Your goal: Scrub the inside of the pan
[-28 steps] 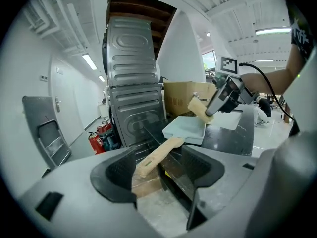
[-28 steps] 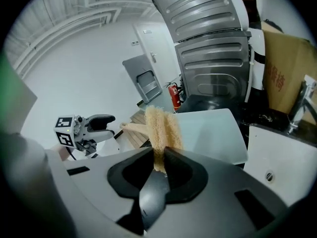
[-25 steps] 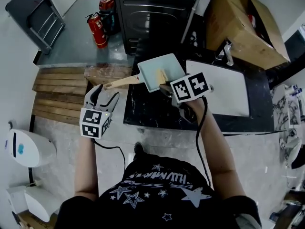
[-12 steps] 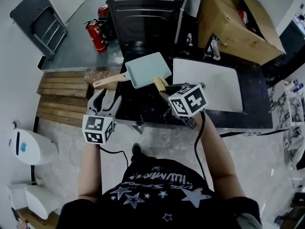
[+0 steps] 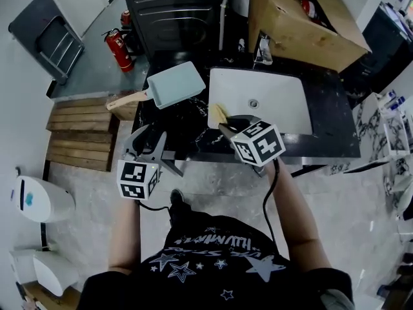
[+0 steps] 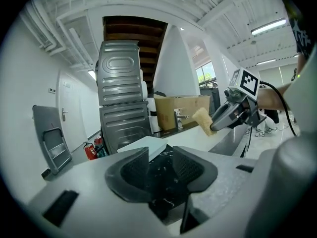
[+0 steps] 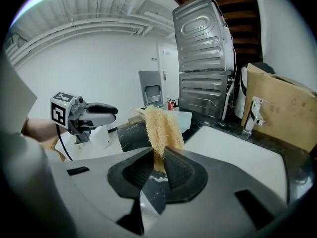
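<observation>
Pan (image 5: 175, 84) sits upper left of centre on the counter (image 5: 193, 136): rigid, probably light, likely to slide. Pin its wooden handle (image 5: 126, 99) with your left gripper (image 5: 147, 139), whose fingers are closing on nothing. Your right gripper (image 5: 227, 125) fingers clamp the soft scrubber (image 5: 217, 113).

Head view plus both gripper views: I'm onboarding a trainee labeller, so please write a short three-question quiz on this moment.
1. True or false: the pan lies inside the sink.
2. The right gripper is shut on: A) a loofah scrubber; B) the pan's handle; C) nothing.
3. Fill in: behind the faucet stands an open ____ box.
Key: 1 false, it lies on the counter, left of the sink. 2 A. 3 cardboard.
</observation>
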